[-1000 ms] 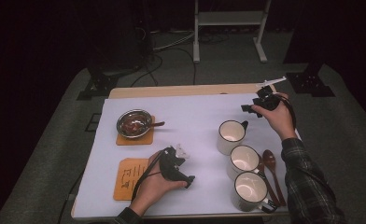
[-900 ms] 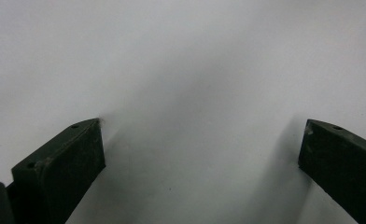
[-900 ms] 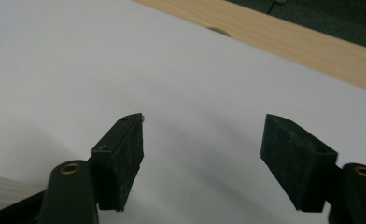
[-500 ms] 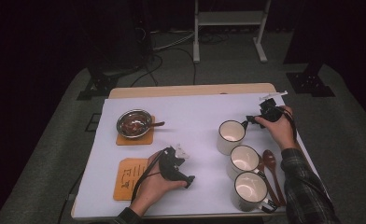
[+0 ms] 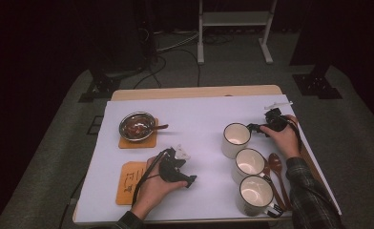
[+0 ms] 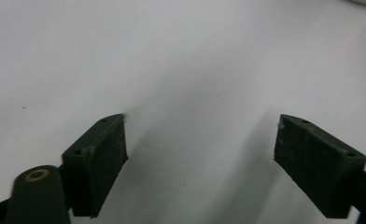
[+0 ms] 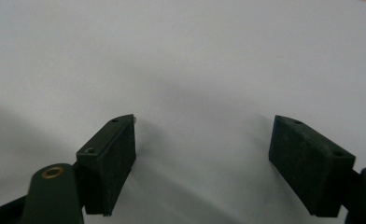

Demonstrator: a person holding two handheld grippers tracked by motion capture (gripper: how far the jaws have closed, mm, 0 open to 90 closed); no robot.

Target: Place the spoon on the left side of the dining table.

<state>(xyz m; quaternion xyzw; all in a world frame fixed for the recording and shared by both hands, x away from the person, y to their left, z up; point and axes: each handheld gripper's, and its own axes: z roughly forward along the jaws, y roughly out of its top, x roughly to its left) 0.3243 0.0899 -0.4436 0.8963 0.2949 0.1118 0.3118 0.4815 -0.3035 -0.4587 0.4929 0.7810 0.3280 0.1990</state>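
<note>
Three white mugs stand in a row at the right: the far mug (image 5: 235, 139), the middle mug (image 5: 250, 164) and the near mug (image 5: 255, 194). My right gripper (image 5: 266, 126) is low over the table just right of the far mug's dark handle. Its jaws have just been opening. They stand open (image 7: 203, 121) over bare white table, with nothing between them. My left gripper (image 5: 190, 180) rests near the table's front centre. Its jaws have just been closing a little, but they are still open (image 6: 200, 122) with only white surface between them.
A metal bowl (image 5: 137, 125) with a spoon sits on an orange coaster (image 5: 124, 142) at the left. A second orange coaster (image 5: 128, 177) lies beside my left hand. Two wooden spoons (image 5: 276, 165) lie right of the mugs. The white sheet (image 5: 199, 114) ends near the table's edges.
My right hand has come down from above the table's far right corner to beside the far mug. The left hand has stayed where it was.
</note>
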